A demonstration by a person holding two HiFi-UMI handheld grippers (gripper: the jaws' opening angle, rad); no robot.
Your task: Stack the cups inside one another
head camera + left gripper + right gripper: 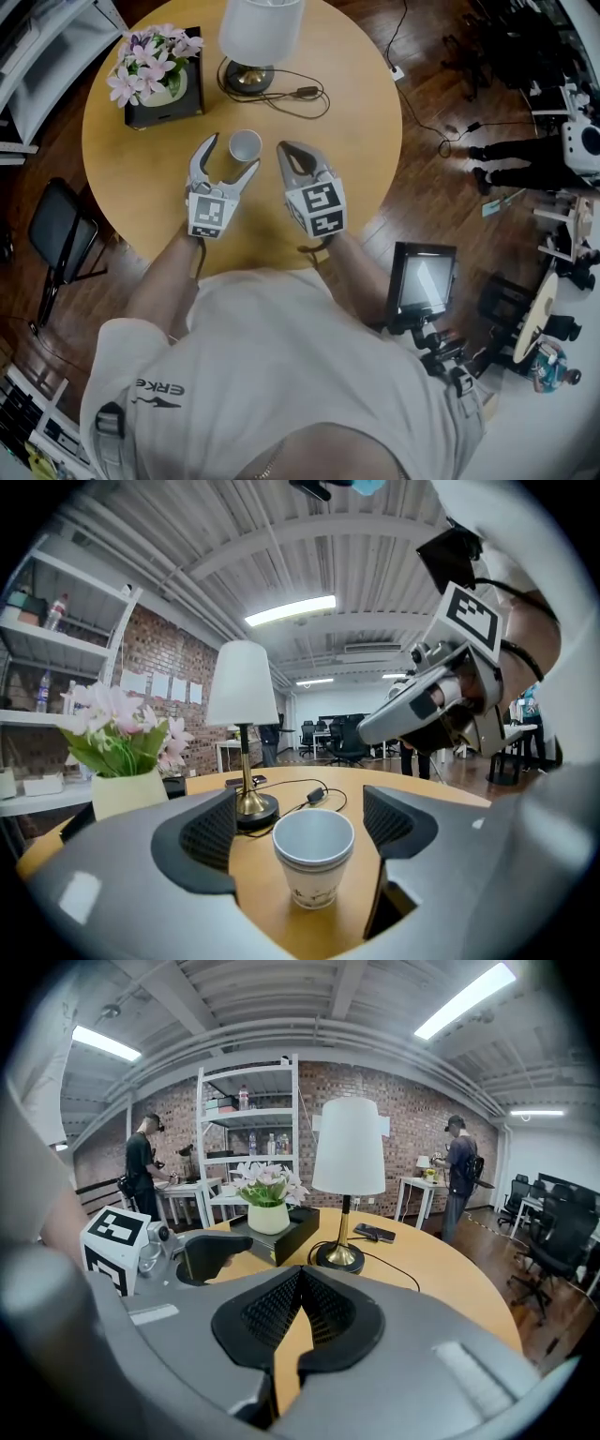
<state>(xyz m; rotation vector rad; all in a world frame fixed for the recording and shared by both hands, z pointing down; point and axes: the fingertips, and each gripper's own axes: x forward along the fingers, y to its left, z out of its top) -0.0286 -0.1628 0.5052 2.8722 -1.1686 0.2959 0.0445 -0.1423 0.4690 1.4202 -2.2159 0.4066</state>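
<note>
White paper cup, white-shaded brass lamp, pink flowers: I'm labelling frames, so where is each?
White paper cup point(314, 883): left gripper view, front wall.
White-shaded brass lamp point(348, 1152): right gripper view, shade's middle.
Pink flowers in cream pot point(150, 58): head view, the blossoms.

Operator wears a light grey short-sleeved T-shirt point(281, 375), with small dark lettering point(159, 390) on the left sleeve, too small to read with certainty. Left gripper point(232, 153) and right gripper point(286, 148) have smooth grey moulded shells tapering into two fingers. Each near end carries a cube faced with black-and-white square markers: left cube point(211, 214), right cube point(323, 208). Finger inner faces are lined with black pads point(211, 832) of fine mesh texture, and the right unit's pads point(272, 1314) are alike.
</note>
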